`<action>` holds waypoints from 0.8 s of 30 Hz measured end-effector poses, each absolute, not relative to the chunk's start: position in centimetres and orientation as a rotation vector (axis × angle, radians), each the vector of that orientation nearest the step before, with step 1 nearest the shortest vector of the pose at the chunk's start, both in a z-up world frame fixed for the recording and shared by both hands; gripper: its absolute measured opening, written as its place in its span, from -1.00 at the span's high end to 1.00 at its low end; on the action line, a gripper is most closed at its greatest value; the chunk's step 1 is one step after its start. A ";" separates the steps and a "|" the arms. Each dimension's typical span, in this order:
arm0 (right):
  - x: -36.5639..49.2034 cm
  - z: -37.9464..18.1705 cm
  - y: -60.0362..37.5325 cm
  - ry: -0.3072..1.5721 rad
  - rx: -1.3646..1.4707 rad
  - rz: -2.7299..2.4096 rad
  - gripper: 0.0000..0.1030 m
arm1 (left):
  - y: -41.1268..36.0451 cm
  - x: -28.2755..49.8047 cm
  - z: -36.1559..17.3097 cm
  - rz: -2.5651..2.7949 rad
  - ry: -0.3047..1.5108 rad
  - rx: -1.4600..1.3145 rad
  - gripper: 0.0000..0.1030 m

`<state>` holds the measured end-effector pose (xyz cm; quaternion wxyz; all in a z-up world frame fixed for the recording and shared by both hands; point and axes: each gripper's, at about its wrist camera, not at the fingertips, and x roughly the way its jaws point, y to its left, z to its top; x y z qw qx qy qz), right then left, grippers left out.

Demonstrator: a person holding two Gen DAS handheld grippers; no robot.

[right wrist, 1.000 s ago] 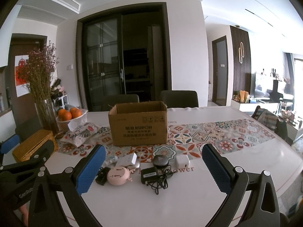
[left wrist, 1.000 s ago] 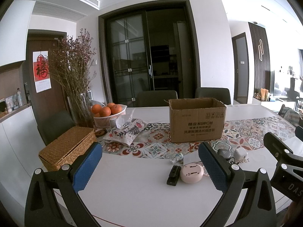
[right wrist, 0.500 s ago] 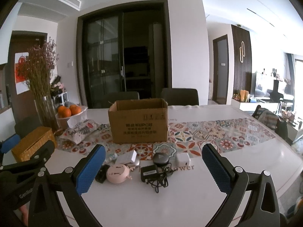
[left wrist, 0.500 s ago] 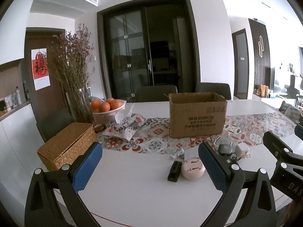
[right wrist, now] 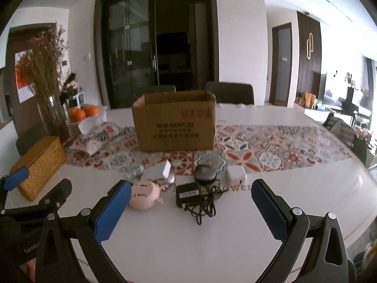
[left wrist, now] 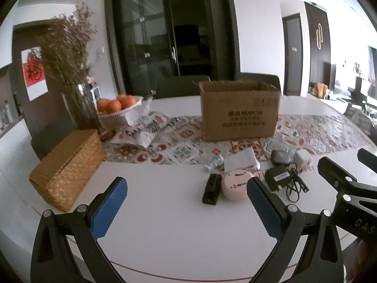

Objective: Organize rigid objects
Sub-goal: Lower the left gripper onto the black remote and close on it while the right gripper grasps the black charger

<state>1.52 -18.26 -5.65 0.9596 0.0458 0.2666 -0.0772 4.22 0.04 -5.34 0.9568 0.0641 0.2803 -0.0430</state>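
Print on cardboard box [left wrist: 239, 110] blurs; right tongs [right wrist: 192, 208] hide pink disc's [right wrist: 143, 194] edge.

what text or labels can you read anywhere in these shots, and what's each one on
"DAS": on the right gripper body, cut off by the left wrist view's edge.
"ower": on the white table, the start hidden behind the black charger.
Black print on the cardboard box: several lines, too blurred to read.
White label on the black charger: too small to read.
Red poster on the door: one dark character, too blurred to read.
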 end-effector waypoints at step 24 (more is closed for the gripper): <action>8.6 -12.7 -18.3 0.735 -0.014 -0.154 -0.94 | -1.8 11.0 -13.0 -0.166 0.738 0.222 -0.80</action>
